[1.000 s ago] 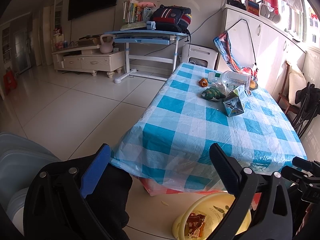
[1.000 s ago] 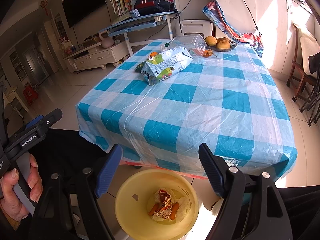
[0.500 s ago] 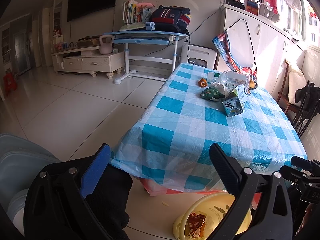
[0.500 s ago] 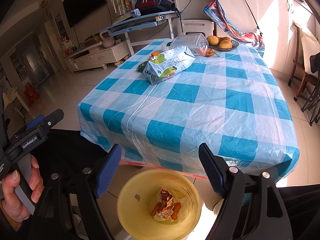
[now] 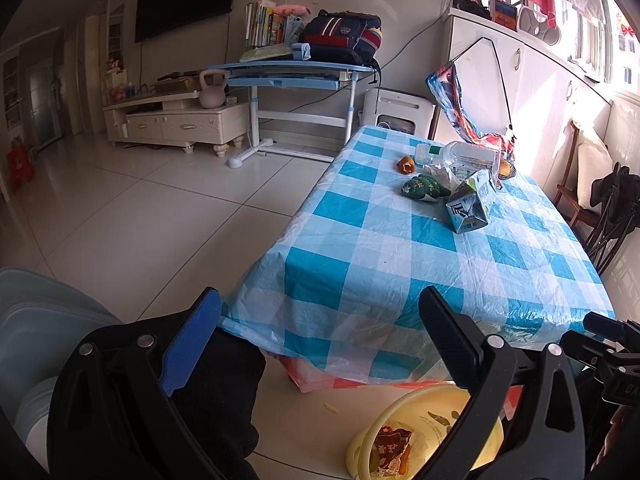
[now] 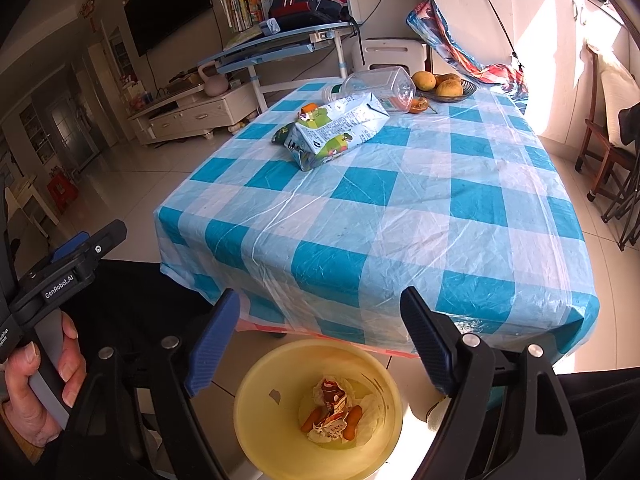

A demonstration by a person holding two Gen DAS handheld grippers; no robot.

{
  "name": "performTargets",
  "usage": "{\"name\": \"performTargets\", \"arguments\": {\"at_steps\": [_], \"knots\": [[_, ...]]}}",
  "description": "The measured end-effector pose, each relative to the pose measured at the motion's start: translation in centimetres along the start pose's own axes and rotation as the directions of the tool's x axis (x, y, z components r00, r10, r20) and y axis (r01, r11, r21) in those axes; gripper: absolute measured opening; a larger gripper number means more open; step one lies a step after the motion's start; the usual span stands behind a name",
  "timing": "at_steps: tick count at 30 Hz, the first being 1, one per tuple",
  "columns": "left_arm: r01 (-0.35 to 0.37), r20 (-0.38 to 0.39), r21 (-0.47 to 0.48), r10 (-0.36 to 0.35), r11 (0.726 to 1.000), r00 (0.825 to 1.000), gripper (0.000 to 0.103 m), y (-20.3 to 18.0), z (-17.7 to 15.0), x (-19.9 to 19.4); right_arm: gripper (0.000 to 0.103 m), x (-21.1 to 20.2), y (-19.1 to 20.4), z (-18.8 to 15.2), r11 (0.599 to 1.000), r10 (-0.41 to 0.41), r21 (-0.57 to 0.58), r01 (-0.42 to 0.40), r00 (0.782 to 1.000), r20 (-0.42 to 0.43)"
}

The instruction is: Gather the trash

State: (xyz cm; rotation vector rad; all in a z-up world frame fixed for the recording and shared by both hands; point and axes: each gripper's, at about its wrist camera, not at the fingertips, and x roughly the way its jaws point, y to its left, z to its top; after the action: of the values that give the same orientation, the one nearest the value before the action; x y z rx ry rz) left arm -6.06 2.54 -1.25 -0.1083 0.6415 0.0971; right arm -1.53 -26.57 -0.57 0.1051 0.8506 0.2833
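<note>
A yellow bin (image 6: 256, 396) stands on the floor by the table's near edge, with a crumpled wrapper and orange peels (image 6: 332, 408) inside. My right gripper (image 6: 316, 336) hangs open just above it, nothing between its fingers. My left gripper (image 5: 320, 332) is open and empty too, near the table's corner; the bin (image 5: 376, 432) shows at its lower right. On the blue checked table (image 6: 400, 208) lie a squashed milk carton (image 6: 340, 128), a clear plastic bottle (image 6: 380, 84), a green wrapper (image 5: 424, 188) and an orange peel (image 5: 406, 165).
A bowl of oranges (image 6: 444, 86) sits at the table's far end. A hand (image 6: 36, 392) holds the left gripper's handle beside the bin. A blue desk (image 5: 296, 72), a TV cabinet (image 5: 176, 120) and chairs (image 6: 608, 148) ring the tiled floor.
The right view has risen slightly, so the bin sits lower in it; its jaws stay wide. The left gripper has not moved.
</note>
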Motion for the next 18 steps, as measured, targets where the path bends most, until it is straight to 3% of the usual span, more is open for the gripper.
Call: {"name": "performTargets", "arguments": {"at_steps": [18], "knots": [[0.000,0.000,0.002,0.000,1.000,1.000,0.096,-0.01,0.00,0.03,0.079,0.05,-0.08,-0.07,1.000,0.000,0.002,0.000,1.000,-0.003]]}}
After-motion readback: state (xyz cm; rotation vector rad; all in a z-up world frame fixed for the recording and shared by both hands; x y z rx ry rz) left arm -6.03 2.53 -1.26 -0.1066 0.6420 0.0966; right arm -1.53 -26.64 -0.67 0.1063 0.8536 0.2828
